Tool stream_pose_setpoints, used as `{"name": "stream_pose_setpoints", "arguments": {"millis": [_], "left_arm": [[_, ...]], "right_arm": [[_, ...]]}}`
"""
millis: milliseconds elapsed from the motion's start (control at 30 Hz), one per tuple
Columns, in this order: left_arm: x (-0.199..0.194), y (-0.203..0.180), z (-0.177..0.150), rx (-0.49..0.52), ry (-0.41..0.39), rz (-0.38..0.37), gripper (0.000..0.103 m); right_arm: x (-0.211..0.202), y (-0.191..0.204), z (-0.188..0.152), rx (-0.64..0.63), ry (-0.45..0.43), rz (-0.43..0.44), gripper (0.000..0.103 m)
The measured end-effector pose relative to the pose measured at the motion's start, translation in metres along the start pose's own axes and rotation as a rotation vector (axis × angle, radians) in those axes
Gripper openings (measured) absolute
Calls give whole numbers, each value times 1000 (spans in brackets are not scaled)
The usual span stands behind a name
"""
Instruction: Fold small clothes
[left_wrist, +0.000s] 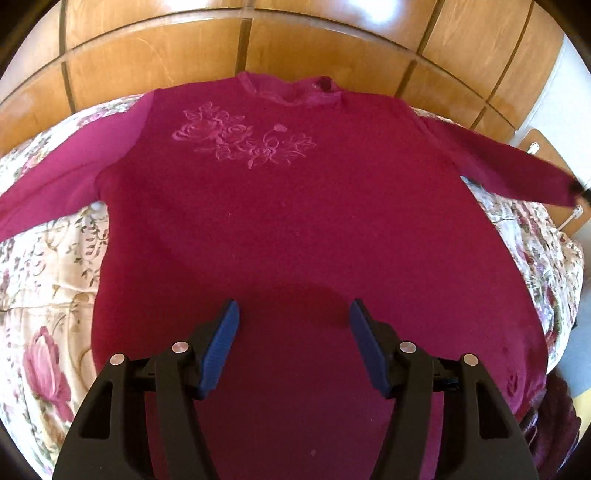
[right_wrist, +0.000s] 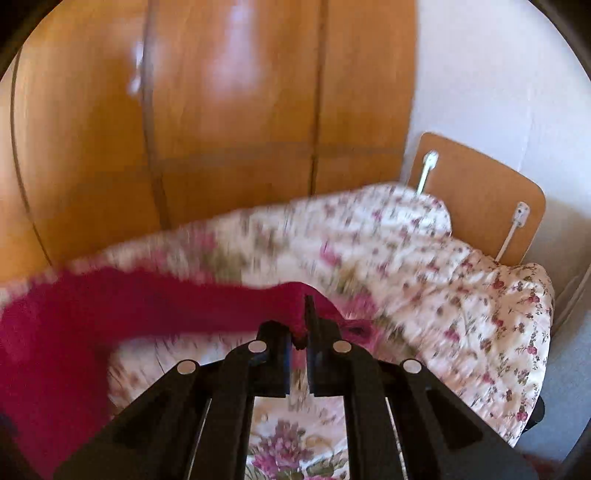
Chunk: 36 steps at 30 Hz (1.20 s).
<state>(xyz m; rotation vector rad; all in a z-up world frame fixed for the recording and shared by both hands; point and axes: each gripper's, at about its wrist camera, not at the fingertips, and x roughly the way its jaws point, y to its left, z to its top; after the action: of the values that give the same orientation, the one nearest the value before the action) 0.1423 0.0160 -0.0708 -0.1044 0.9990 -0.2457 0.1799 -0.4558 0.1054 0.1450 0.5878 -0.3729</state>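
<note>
A magenta long-sleeved knit sweater with a floral embroidery on the chest (left_wrist: 280, 221) is lying flat, front up, on a bed covered by a cream quilt printed with pink roses (left_wrist: 44, 295). The left tongs (left_wrist: 293, 314) are hovering over the lower body of the sweater with their blue pads (left_wrist: 221, 347) spread wide apart, gripping nothing. Ahead of these tongs the collar is reaching the far edge of the bed, right against an orange-brown wooden wardrobe with panelled doors (left_wrist: 258, 48). To their left one sleeve is stretching out across the quilt toward the frame edge; to their right the other sleeve is running out to the bed's side.

The right tongs (right_wrist: 301, 332) are pressed together, pinching the cuff end of that sleeve (right_wrist: 166, 302), which is trailing off to their left in a motion-blurred band, raised off the quilt near the tongs. Open quilt is showing ahead and to the right of these tongs, ending at a rounded wooden headboard panel (right_wrist: 476, 199) by a white wall (right_wrist: 498, 92). The wardrobe is standing close behind the bed's far edge.
</note>
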Motion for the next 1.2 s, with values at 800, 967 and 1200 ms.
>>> {"name": "stream_pose_setpoints", "arguments": {"millis": [800, 967, 1200], "left_arm": [[16, -6, 7, 34, -16, 45, 71], [13, -7, 4, 39, -34, 43, 71], [-7, 9, -9, 9, -53, 37, 71]], "right_arm": [[158, -31, -5, 184, 271, -124, 64], [118, 62, -55, 112, 427, 395, 54], [72, 161, -134, -153, 540, 543, 27]]}}
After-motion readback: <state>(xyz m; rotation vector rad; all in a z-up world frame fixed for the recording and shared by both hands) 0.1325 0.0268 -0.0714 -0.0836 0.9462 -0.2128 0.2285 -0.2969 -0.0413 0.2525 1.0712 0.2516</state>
